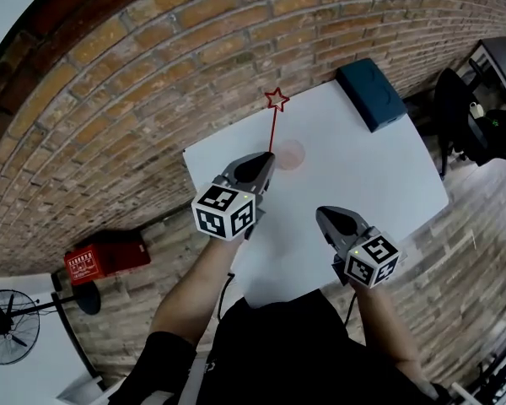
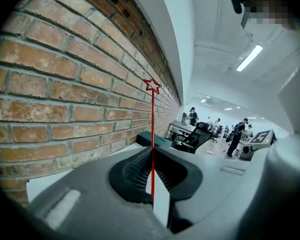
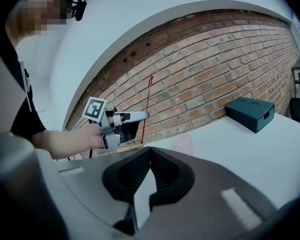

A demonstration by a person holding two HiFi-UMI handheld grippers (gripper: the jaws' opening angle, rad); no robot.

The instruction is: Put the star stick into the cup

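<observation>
The star stick point(image 1: 274, 126) is a thin red rod with an outlined red star point(image 1: 277, 99) on top. My left gripper point(image 1: 267, 160) is shut on its lower part and holds it upright above the white table point(image 1: 379, 175). In the left gripper view the stick point(image 2: 152, 129) rises from between the closed jaws to the star point(image 2: 151, 85). A pale translucent cup point(image 1: 290, 153) stands just right of the left gripper's tip. My right gripper point(image 1: 323, 216) hovers nearer me, shut and with nothing in it. From the right gripper view the stick point(image 3: 146, 109) and the faint cup point(image 3: 183, 145) both show.
A dark teal box point(image 1: 371, 94) lies at the table's far right corner, against the brick wall point(image 1: 152, 74). A red case point(image 1: 105, 256) and a fan point(image 1: 8, 327) sit on the floor to the left. A black office chair point(image 1: 455, 116) stands to the right.
</observation>
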